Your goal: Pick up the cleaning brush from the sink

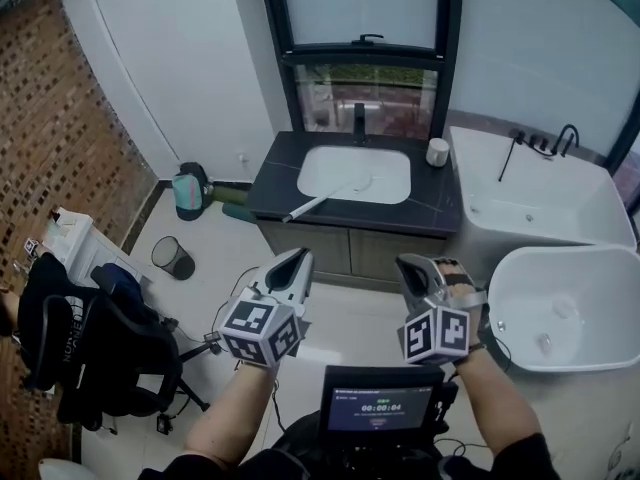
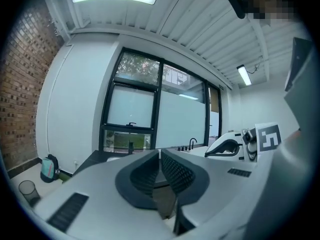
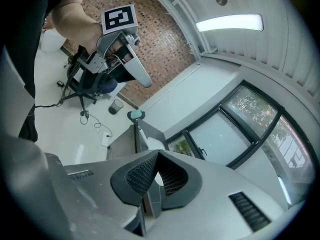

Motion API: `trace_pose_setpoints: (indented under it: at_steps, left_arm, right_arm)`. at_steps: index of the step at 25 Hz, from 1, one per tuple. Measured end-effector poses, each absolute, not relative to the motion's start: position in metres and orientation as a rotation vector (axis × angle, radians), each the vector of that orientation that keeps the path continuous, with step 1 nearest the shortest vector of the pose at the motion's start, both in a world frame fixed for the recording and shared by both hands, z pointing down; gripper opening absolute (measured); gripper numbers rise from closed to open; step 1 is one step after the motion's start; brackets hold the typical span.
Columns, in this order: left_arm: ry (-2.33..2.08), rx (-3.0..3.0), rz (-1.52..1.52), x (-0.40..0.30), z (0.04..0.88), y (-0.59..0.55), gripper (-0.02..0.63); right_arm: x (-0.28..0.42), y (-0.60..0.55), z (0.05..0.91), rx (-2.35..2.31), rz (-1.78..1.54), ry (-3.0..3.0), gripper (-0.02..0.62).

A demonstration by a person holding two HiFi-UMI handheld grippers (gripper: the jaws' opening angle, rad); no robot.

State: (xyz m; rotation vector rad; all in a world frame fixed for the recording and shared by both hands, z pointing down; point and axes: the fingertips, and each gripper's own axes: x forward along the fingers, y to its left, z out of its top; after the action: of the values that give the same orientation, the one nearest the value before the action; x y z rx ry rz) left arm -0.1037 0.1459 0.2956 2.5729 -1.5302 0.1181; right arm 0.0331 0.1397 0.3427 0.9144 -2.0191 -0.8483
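Observation:
The cleaning brush has a long white handle and lies aslant over the front left rim of the white sink, set in a dark counter. Both grippers hang well short of the cabinet, over the floor. My left gripper points at the counter with its pads together and nothing between them. My right gripper is beside it, rolled to one side, its jaws also shut and empty. Each gripper shows in the other's view: the right gripper and the left gripper.
A black tap and a white cup stand on the counter. A white bathtub and a round white basin fill the right. At the left are a black office chair, a mesh bin and a teal bag.

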Motion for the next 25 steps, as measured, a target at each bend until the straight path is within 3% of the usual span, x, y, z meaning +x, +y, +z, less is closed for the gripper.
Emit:
trace_pose_setpoints:
  at_steps: [8,16,22,25]
  left_arm:
    - [-1.546,2.526,0.139,-0.110,0.304,-0.043,0.021]
    - [-1.539,2.492,0.064,-0.180,0.334,-0.203,0.021]
    - [-1.489,2.479,0.176,-0.207,0.365,-0.321,0.021]
    - [-1.518,2.481,0.308,-0.205,0.383,-0.364,0.102]
  right_arm:
    - [0.029,-0.071,0.350,0.885,-0.827,-2.060,-0.006]
    - [-0.031,-0.243,0.371,0.882,-0.809,-2.003,-0.006]
    - [-0.054,-0.364,0.379,0.916,-0.729,-2.026,-0.006]
    - [-0.052,-0.394,0.399,0.868,-0.713,-2.064,-0.006]
